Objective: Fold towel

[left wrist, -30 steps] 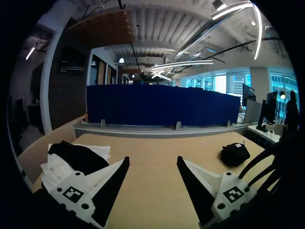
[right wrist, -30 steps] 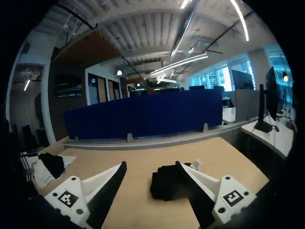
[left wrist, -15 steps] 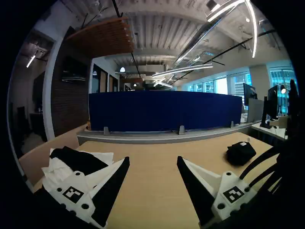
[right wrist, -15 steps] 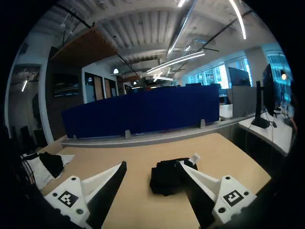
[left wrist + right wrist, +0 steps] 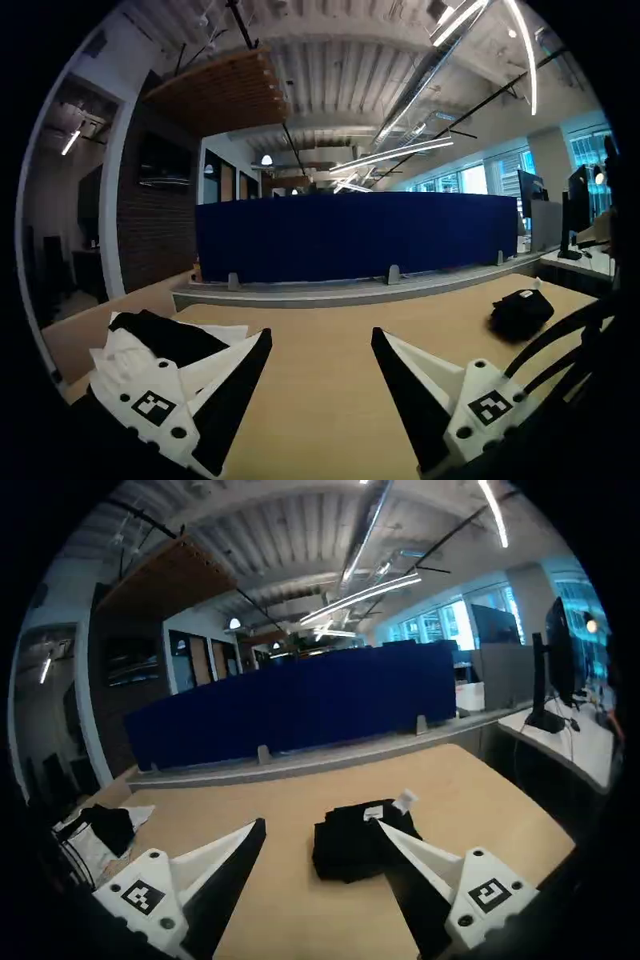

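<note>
Black towel folded on table (tag up); left claw, right claw wide.

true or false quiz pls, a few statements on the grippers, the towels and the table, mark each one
1. The left gripper is open and holds nothing. True.
2. The right gripper is shut on the folded black towel. False: its fingers are apart, and the towel lies on the table beyond them.
3. A pile of black and white cloths lies at the left end of the table. True.
4. The divider along the far edge of the table is red. False: it is blue.
5. The folded black towel has a white tag sticking out at its far side. True.
</note>
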The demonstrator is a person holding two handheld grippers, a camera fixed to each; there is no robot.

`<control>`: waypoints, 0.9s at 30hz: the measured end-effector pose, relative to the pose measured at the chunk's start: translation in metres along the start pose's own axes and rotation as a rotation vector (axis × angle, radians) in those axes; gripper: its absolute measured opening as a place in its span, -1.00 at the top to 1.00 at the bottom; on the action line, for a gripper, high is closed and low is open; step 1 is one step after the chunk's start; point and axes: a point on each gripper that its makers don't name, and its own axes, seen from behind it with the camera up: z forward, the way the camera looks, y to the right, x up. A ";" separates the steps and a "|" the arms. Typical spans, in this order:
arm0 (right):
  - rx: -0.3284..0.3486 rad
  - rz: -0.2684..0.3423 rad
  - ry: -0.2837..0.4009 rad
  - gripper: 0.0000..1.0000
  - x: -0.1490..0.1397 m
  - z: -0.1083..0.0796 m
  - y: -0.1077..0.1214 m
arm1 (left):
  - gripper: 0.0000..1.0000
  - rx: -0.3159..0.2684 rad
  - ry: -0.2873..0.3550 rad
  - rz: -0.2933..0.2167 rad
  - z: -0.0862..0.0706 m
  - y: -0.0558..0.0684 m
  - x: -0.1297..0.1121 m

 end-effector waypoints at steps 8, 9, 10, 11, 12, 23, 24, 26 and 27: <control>0.012 -0.035 0.019 -0.97 -0.003 0.011 -0.014 | -0.85 0.024 0.018 0.008 0.003 -0.012 -0.028; 0.013 -0.037 0.021 -0.97 -0.004 0.012 -0.016 | -0.85 0.022 0.020 0.009 0.003 -0.012 -0.031; 0.016 -0.040 0.023 -0.97 -0.005 0.014 -0.018 | -0.85 0.020 0.022 0.012 0.004 -0.012 -0.034; 0.018 -0.043 0.026 -0.97 -0.007 0.015 -0.020 | -0.85 0.017 0.026 0.015 0.004 -0.012 -0.037; 0.021 -0.045 0.027 -0.97 -0.009 0.017 -0.021 | -0.85 0.017 0.027 0.017 0.005 -0.013 -0.039; 0.032 -0.054 0.022 -0.97 -0.031 0.028 -0.029 | -0.85 0.032 0.030 0.020 0.010 -0.029 -0.065; 0.033 -0.055 0.021 -0.97 -0.032 0.028 -0.030 | -0.85 0.033 0.029 0.018 0.011 -0.030 -0.067; 0.035 -0.059 0.020 -0.97 -0.031 0.029 -0.032 | -0.85 0.033 0.030 0.013 0.012 -0.030 -0.069; 0.037 -0.060 0.021 -0.97 -0.031 0.029 -0.034 | -0.85 0.033 0.030 0.011 0.012 -0.030 -0.070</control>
